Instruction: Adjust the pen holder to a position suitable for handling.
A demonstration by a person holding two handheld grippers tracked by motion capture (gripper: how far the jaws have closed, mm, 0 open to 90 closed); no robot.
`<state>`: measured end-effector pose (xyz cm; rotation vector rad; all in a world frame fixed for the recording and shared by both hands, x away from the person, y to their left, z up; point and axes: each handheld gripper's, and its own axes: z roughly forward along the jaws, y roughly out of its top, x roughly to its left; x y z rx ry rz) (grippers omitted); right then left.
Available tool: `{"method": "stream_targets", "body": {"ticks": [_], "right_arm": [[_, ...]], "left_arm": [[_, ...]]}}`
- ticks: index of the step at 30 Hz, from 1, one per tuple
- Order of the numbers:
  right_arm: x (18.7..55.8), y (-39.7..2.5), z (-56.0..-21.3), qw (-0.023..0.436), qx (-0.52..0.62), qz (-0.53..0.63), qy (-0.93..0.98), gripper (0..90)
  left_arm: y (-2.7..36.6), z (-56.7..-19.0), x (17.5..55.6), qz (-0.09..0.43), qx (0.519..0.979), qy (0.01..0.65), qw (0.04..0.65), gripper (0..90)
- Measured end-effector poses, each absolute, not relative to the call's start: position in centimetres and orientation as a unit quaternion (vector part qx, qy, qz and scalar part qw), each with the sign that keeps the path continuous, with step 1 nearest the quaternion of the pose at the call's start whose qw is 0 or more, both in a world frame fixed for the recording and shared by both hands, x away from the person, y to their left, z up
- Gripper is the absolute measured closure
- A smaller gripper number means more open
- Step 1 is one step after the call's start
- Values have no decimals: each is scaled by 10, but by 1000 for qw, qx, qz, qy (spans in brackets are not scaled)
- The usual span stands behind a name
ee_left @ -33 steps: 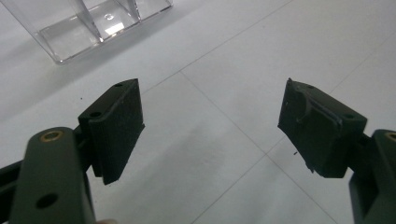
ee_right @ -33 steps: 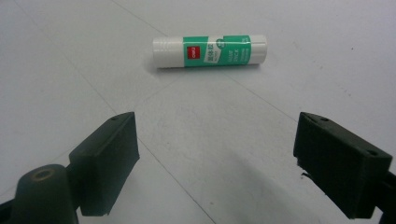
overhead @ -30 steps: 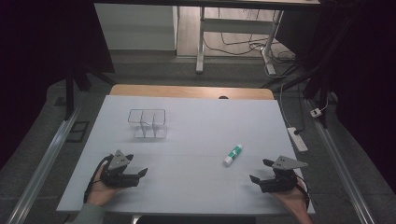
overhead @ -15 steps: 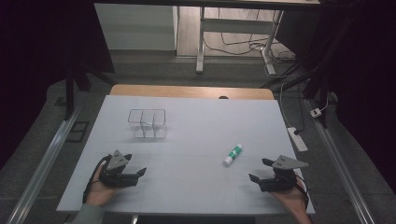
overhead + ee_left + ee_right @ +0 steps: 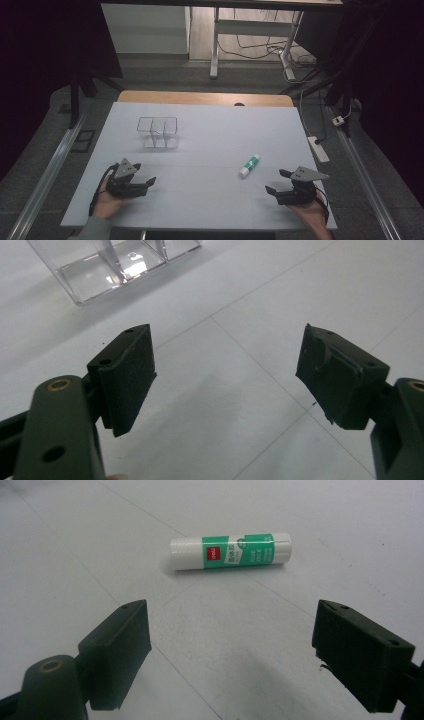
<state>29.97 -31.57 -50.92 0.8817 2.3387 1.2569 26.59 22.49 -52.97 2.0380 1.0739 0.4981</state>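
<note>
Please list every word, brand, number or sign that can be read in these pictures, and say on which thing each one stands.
"deli": white on a small red patch on the glue stick.
"GLUE STICK": faint on its green label, only just readable.
Other marks on the label: too small and blurred to read.
Clear divided box, left gripper, right gripper: no text.

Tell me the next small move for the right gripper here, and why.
Probably ease the right gripper forward toward the glue stick, keeping it open. The stick lies flat on the white table, just ahead of the wide-apart jaws and untouched, its long side across them. The left gripper rests open near the clear divided box, farther from the stick.
</note>
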Motion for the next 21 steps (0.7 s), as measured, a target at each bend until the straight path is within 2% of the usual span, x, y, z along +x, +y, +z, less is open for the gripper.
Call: {"method": "stream_targets", "body": {"ticks": [21], "right_arm": [[303,-315,-511,173,313,442,823,158]], "left_arm": [[237,-526,292,222,786,447,365,283]]}}
